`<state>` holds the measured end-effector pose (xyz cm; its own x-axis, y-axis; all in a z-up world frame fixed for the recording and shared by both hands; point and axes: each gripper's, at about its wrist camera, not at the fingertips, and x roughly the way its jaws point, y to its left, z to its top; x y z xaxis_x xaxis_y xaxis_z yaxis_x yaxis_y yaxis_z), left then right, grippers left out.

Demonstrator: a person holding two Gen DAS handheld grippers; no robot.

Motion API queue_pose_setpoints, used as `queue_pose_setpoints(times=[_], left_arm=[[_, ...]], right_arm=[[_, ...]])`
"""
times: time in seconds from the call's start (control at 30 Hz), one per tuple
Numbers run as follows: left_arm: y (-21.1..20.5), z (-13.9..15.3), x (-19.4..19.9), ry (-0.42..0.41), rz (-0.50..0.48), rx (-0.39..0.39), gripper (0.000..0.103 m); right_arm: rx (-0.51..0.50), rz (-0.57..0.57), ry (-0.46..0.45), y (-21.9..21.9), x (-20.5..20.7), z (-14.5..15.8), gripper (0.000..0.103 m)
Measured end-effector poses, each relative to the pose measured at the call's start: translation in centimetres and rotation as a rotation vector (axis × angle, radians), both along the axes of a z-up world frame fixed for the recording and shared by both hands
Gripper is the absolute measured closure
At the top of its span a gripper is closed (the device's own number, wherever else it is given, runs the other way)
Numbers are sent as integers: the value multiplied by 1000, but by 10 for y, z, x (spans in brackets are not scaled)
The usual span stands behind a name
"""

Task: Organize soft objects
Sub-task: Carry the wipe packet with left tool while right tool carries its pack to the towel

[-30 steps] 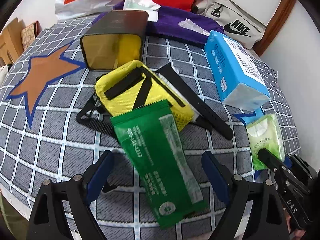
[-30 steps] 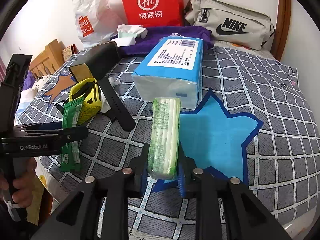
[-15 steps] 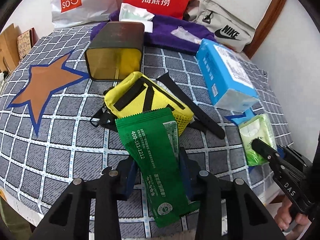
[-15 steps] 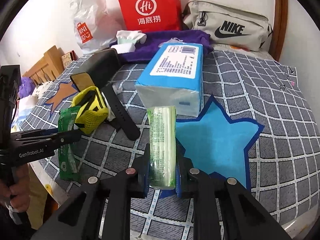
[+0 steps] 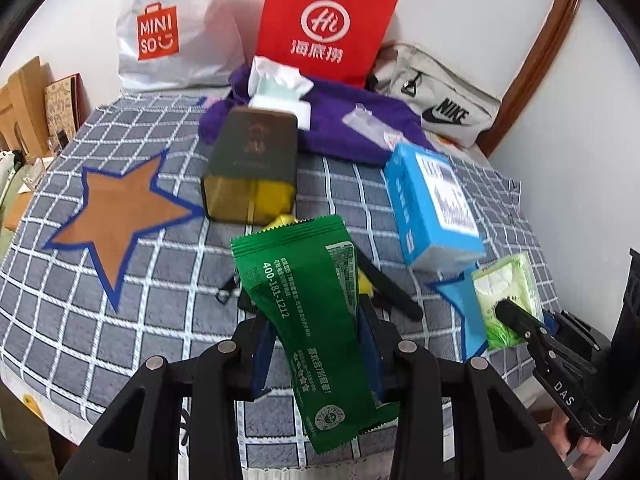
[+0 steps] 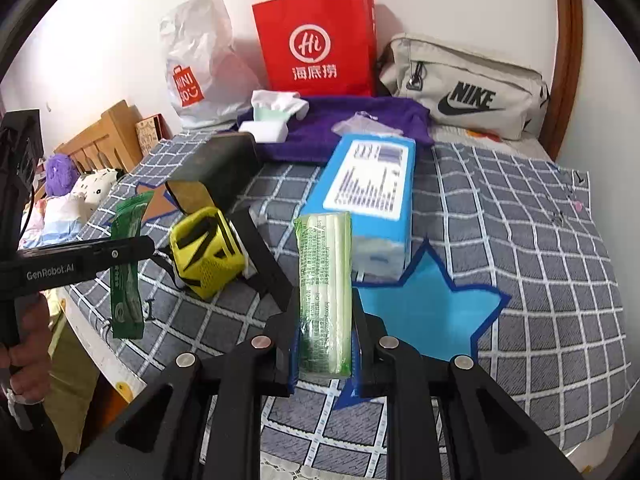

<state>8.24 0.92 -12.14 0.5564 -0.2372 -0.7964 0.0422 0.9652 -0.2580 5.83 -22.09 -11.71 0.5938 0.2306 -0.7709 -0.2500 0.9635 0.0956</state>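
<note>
My left gripper (image 5: 316, 344) is shut on a dark green flat packet (image 5: 308, 320), held up off the checked grey cloth (image 5: 168, 276); the same packet (image 6: 127, 264) hangs from that gripper at the left of the right wrist view. My right gripper (image 6: 324, 340) is shut on a pale green tissue pack (image 6: 325, 292), lifted above the blue star patch (image 6: 424, 312). That pack (image 5: 505, 296) also shows at the right of the left wrist view. A yellow mesh pouch (image 6: 206, 252) with black straps lies on the cloth between them.
A blue tissue box (image 6: 370, 192), a dark box (image 5: 252, 160), a purple towel (image 5: 344, 124), a red paper bag (image 6: 316, 40), a white plastic bag (image 5: 172, 32) and a beige waist bag (image 6: 464, 84) sit further back. An orange star patch (image 5: 120, 212) lies at left. A hand (image 6: 24, 344) grips the left tool.
The left jaws closed on the dark green packet and lifted it off the cloth. The right gripper tightened on the pale green pack and raised it too.
</note>
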Motion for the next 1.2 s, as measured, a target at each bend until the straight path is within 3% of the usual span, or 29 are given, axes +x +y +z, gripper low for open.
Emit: queue_pose_setpoints(times=[0.43, 0.93, 1.2], left_arm=[[5, 29, 32, -35, 28, 9, 67], [14, 42, 87, -36, 48, 11, 67], [18, 46, 126, -43, 49, 36, 67]], right_arm=[[30, 31, -37, -7, 34, 33, 84], [4, 29, -29, 2, 116, 46, 84], [-9, 29, -72, -1, 163, 57, 83]])
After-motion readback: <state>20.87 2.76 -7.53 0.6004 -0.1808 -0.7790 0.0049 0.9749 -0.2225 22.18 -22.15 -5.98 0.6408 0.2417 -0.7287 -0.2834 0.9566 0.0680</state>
